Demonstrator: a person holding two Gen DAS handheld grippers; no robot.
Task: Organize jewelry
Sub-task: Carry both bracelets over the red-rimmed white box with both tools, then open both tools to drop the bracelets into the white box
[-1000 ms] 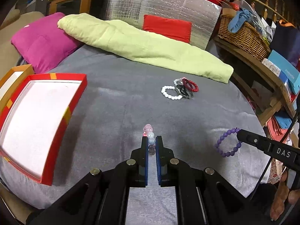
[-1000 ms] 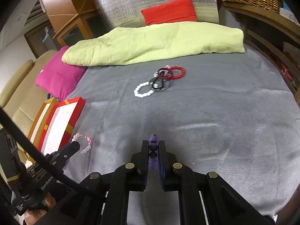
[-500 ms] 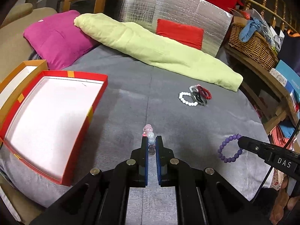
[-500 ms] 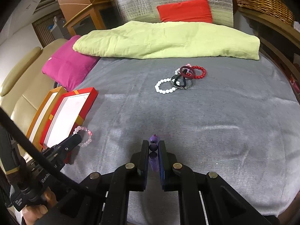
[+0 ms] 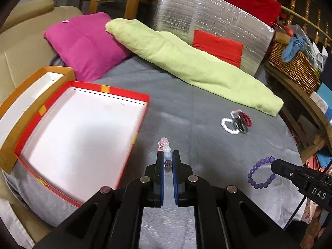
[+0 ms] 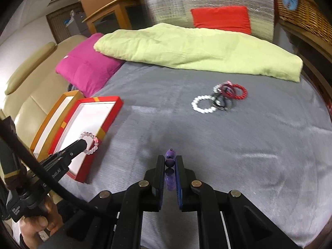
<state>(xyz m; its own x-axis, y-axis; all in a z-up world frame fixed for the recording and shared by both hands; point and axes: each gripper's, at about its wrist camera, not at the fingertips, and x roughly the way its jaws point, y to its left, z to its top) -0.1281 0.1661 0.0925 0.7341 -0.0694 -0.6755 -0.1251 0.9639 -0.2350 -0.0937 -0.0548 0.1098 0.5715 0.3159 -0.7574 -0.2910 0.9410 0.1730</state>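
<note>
My left gripper is shut on a pink and clear bead bracelet and holds it above the grey bedspread, just right of the red box's right wall. In the right wrist view that bracelet hangs over the red box's near corner. My right gripper is shut on a purple bead bracelet, which also shows in the left wrist view. A white bead bracelet, dark bracelets and red ones lie in a pile on the bed.
An orange box stands behind the red box at the bed's left edge. A magenta pillow and a lime green blanket lie at the back. A wicker basket sits on a wooden shelf at right.
Both grippers have moved left toward the red box with their bracelets still held. The box now looms larger in both views and the pink bracelet hangs over its corner.
</note>
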